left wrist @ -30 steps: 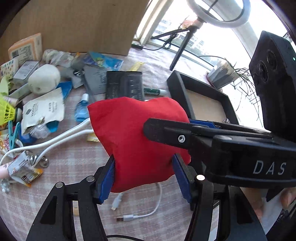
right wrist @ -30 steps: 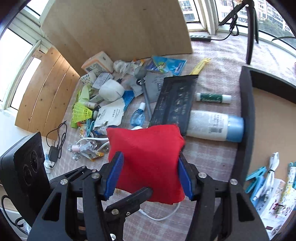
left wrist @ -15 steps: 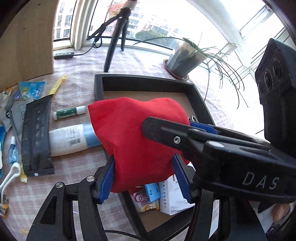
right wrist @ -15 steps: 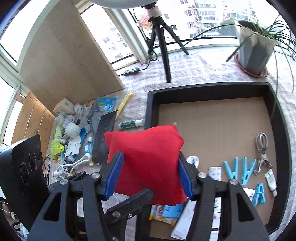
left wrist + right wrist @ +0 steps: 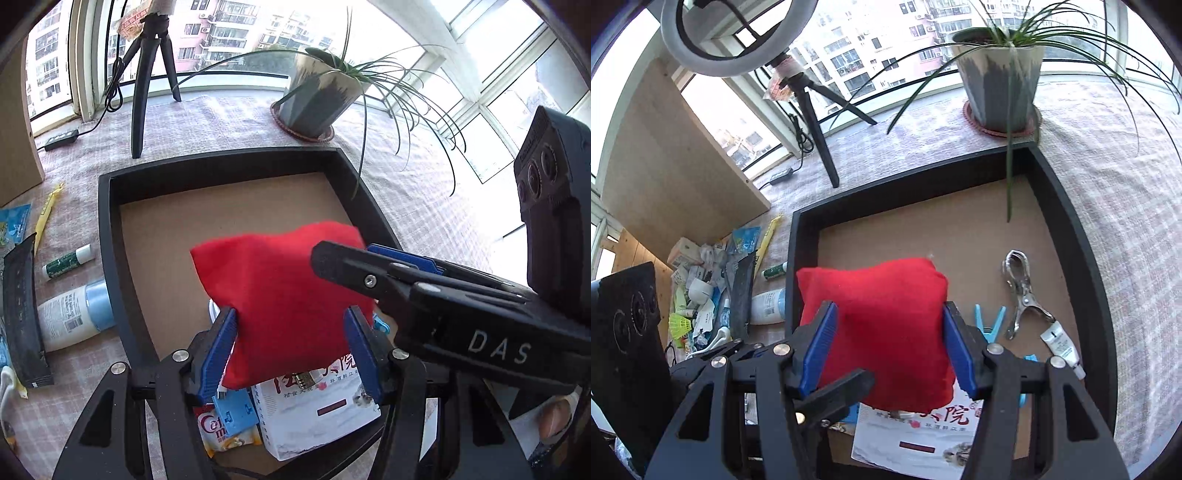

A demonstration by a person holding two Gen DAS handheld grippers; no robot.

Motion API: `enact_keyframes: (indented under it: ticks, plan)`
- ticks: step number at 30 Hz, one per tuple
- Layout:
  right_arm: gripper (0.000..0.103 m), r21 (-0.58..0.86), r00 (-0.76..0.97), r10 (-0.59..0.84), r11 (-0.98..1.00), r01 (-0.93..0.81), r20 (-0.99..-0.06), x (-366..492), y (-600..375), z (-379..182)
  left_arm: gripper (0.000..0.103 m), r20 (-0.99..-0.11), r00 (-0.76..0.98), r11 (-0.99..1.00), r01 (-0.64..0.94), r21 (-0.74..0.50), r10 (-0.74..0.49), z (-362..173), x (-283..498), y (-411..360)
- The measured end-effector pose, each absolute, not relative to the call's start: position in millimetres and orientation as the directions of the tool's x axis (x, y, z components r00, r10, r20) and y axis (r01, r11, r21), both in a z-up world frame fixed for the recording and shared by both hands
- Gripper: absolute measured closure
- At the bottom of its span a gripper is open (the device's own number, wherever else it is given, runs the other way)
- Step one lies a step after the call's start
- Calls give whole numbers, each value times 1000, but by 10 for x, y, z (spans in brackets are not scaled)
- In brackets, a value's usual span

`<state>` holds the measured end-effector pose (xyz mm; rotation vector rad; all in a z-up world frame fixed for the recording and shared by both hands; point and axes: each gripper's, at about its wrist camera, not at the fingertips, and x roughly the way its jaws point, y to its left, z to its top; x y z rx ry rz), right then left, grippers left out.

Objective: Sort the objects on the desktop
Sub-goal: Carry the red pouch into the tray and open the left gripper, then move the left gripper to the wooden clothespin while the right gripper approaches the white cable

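Nearest the cameras, the left claw point(image 5: 291, 345) and the right claw point(image 5: 886, 349) each pinch the same red cloth bag point(image 5: 284, 295) between their blue ribbed pads, partly closed on opposite flanks. Two grips make sense here, I judge: the bag looks soft and plump, like a small stuffed pillow of felt, and would sag or swing from one side alone. It hangs above the black tray point(image 5: 1082, 236), over the tray's near end.

Beneath it lie things apparently already sorted: a glossy white paper packet point(image 5: 912, 439) with printed characters, a coffee sachet point(image 5: 218, 430), and a blue plastic clip point(image 5: 234, 411). Further in, on the tray's brown board floor, sit a light blue clothes peg point(image 5: 988, 325), a shiny metal clamp point(image 5: 1021, 295) and a small white tube point(image 5: 1062, 349).

Left of the tray, on the bench's checked cloth, wait a white bottle point(image 5: 72, 319) with a blue end, a long black pouch point(image 5: 20, 314) and a green-and-white stick point(image 5: 66, 262). Beyond stand a tripod point(image 5: 147, 74) and a potted plant point(image 5: 1001, 70) on a round mat by the window.
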<state>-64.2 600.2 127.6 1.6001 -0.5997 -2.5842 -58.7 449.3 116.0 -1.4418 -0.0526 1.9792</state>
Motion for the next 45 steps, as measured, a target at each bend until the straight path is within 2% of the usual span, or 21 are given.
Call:
enact_keyframes:
  ticks: [8,20,34,40,45]
  plan:
    - [46,336,-479,-216,-925,-179,-851,-585,6062,1325,46,-829,-181,-778,-493,-388,529,1205,-553,4383]
    - [46,308,-458,-257,-951,-38,-851,-588,5535,1383,46,-856,-263,-852,-419,-314,445,1261,-457,3637]
    - [46,256,-322,-329,-934,249,-888,-514,4515,1190,46,-903,-322,-958,-69,-277,284,985,-185,1869]
    - [46,209,-213,-321,-882,423,-923,-407,3951,1003,46,-923,-300,-966,13,-257,242,833,99,1439]
    - [46,144,-198,-282,-843,518,-939,-292,3586,882,46,-933,-275,-960,88,-265,232,685,297,1171]
